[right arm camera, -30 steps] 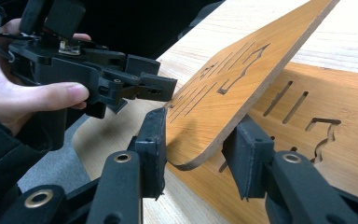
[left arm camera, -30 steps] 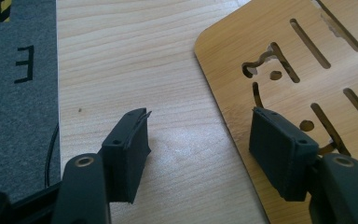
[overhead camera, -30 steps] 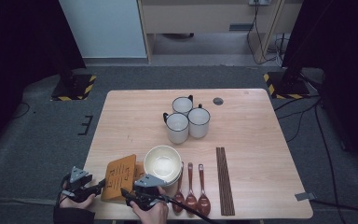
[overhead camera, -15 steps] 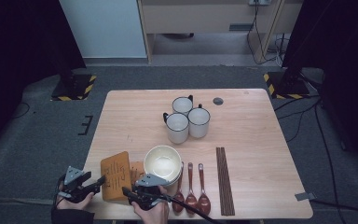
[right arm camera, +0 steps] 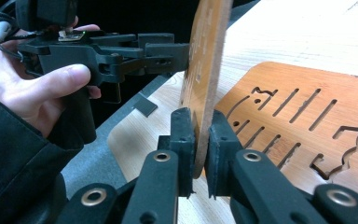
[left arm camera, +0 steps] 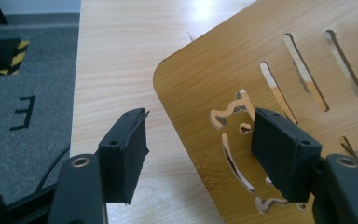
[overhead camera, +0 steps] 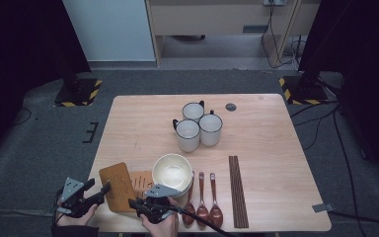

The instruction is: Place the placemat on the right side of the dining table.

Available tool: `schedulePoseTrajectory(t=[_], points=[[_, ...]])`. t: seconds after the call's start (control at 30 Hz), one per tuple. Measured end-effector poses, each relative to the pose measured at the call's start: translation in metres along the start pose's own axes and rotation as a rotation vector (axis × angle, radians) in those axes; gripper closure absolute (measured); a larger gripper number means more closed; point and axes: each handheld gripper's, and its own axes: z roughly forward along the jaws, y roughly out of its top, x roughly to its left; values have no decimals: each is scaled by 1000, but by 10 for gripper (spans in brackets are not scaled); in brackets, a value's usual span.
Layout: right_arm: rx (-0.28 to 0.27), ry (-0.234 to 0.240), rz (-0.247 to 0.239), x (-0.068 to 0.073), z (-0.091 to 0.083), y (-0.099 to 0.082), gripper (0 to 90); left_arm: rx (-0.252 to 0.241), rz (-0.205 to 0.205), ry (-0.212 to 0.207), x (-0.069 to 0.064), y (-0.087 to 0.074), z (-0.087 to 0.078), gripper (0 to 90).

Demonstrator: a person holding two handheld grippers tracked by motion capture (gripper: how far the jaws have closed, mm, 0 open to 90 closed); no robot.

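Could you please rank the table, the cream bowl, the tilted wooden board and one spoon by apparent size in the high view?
1. Table
2. Tilted wooden board and cream bowl: look alike, unranked
3. Spoon

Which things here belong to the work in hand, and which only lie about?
In hand: lifted wooden board, clamped by right gripper; flat wooden board; left gripper, open at the lifted board.
Lying about: bowl, three mugs, three spoons, chopsticks.

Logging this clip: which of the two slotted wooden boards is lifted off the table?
The paler board, tilted up on edge nearest the table's left edge and clamped by the right tongs. The redder board lies flat beside the bowl.
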Motion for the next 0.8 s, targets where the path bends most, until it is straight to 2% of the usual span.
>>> schedulePoseTrajectory(t=[0.23,0.33,0.5,0.8], points=[[-6,19,19,0,-2,1,868,-64,6,8,-2,3,-7,355],[-13,20,13,1,-2,1,870,-65,0,7,-2,4,-8,356],[-14,25,31,0,-4,3,870,-59,-17,-2,-2,3,-7,347],[-57,37,30,-3,-14,11,871,-66,-34,4,-1,4,-8,331]])
